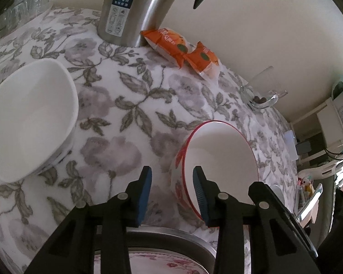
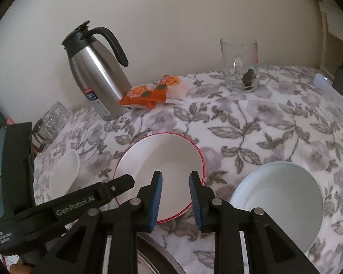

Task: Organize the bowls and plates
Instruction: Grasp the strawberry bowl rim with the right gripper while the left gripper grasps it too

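Red-rimmed bowl (image 1: 221, 150) sitting mid-table on the flowered cloth (image 1: 125, 105); both grippers working at its near edge.

Left gripper (image 1: 172, 171) is straddling the bowl's side wall, one pad outside, one inside; jaws are standing narrow, with a gap showing at the outer pad, so nothing is being pinched; right gripper (image 2: 175, 175) is hanging over the same bowl's near rim, jaws also narrow, pads not seen pressing on it; a white bowl (image 1: 32, 118) is lying to the left, well apart; a pale bowl (image 2: 279, 201) is sitting to the right, near; a metal tray (image 1: 171, 235) holding a rose plate (image 1: 160, 262) is showing under the fingers; flask (image 1: 135, 11), snack packets (image 1: 183, 48) and glass mug (image 2: 239, 64) are standing along the wall.
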Available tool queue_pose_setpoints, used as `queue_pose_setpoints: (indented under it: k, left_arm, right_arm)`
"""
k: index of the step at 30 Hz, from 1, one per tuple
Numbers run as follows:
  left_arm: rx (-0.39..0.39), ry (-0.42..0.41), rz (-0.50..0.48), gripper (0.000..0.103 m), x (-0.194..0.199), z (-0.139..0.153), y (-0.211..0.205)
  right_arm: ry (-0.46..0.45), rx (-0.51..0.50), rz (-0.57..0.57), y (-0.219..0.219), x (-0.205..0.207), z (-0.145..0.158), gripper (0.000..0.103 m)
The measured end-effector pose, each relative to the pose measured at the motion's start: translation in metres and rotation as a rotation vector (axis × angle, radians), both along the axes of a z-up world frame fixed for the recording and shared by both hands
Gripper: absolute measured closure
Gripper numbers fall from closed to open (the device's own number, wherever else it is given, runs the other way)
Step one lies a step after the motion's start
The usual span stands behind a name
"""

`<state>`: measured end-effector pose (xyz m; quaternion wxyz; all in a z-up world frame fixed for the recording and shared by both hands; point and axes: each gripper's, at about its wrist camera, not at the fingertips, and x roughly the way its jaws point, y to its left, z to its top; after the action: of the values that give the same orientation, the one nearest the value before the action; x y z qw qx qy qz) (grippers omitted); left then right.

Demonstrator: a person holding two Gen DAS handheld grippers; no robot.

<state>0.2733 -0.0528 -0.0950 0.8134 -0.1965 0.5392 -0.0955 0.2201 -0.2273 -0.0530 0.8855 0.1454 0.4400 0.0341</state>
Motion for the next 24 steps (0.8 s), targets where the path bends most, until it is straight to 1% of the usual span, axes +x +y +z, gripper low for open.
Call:
queue_pose_setpoints:
  k: [1,4,8,9,10,11,15,16,19,21,24]
  left_arm:
    - [0.004,-0.004,-0.003,0.064,0.000,0.001,0.000]
    - [-0.004,-0.019,-0.002,0.065,-0.001,0.002,0.001]
    - [-0.010,-0.023,-0.004,0.065,0.000,-0.001,0.001]
    - [-0.010,-0.021,-0.005,0.066,0.000,-0.003,0.001]
    - [-0.014,-0.021,-0.010,0.070,0.000,-0.003,0.001]
    - [-0.017,-0.022,-0.016,0.071,0.001,-0.003,0.000]
    - [0.002,-0.049,-0.055,0.072,0.002,0.001,-0.012]
    - [0.009,-0.049,-0.066,0.076,0.002,0.000,-0.015]
    - [0.025,-0.046,-0.072,0.079,0.004,-0.004,-0.019]
    - [0.022,-0.039,-0.073,0.079,0.006,-0.006,-0.018]
    - [0.037,-0.048,-0.076,0.084,0.005,-0.006,-0.019]
  right_arm:
    - [0.004,0.001,-0.001,0.000,0.000,-0.002,0.076]
    - [0.015,0.017,-0.002,-0.001,0.001,-0.006,0.082]
    - [0.020,0.019,0.005,0.001,0.003,-0.009,0.085]
    - [0.022,0.024,0.007,0.001,0.004,-0.011,0.086]
    - [0.025,0.030,0.010,0.001,0.004,-0.012,0.088]
    - [0.026,0.032,0.011,0.002,0.005,-0.014,0.089]
    - [0.027,0.032,0.027,0.006,0.007,-0.016,0.090]
    - [0.029,0.033,0.025,0.006,0.006,-0.016,0.092]
    - [0.043,0.056,0.021,0.005,0.008,-0.022,0.096]
    - [0.044,0.068,0.023,0.005,0.009,-0.024,0.097]
    - [0.039,0.059,0.034,0.009,0.009,-0.024,0.097]
